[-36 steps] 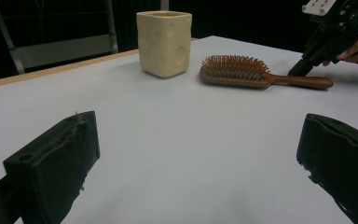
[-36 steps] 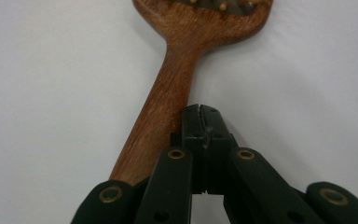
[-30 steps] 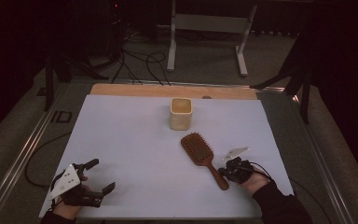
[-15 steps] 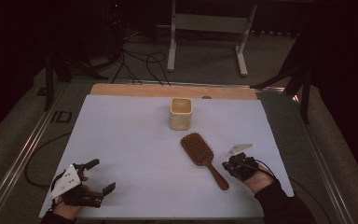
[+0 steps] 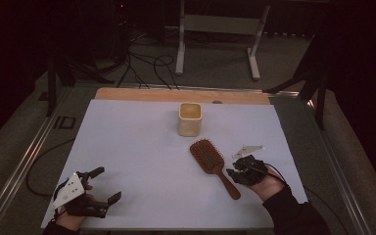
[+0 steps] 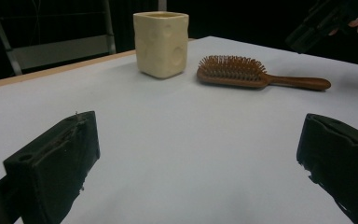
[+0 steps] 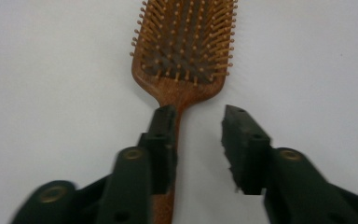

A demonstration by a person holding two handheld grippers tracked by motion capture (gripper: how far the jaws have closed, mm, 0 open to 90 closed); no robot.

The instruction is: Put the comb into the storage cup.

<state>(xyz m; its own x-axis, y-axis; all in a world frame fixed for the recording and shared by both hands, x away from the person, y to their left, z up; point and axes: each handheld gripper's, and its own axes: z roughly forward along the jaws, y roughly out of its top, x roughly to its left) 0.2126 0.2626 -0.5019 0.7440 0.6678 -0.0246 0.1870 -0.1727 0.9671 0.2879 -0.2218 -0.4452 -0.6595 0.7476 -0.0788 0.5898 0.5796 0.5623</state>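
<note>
A wooden paddle hairbrush (image 5: 214, 161) lies bristles up on the white table top (image 5: 137, 147), its handle towards the near right. A cream cup (image 5: 190, 119) stands upright beyond it. My right gripper (image 5: 237, 172) hovers just right of the handle. Its jaws have just been opening. In the right gripper view the right gripper (image 7: 200, 126) is open above the hairbrush (image 7: 186, 42); the handle runs under one jaw and no pad presses on it. My left gripper (image 5: 105, 185) rests open at the near left, nothing between its jaws. The left gripper view shows the cup (image 6: 161, 44) and hairbrush (image 6: 242, 74) far ahead.
A wooden strip (image 5: 176, 95) borders the table's far edge. Behind it stand a metal frame (image 5: 220, 24) and floor cables (image 5: 147, 63). A metal rail (image 5: 19, 161) runs along the left side. White table surface stretches between the two grippers.
My right gripper has lifted a little beside the brush handle and its jaws have parted. The hairbrush, the cup and the left gripper have stayed where they were.
</note>
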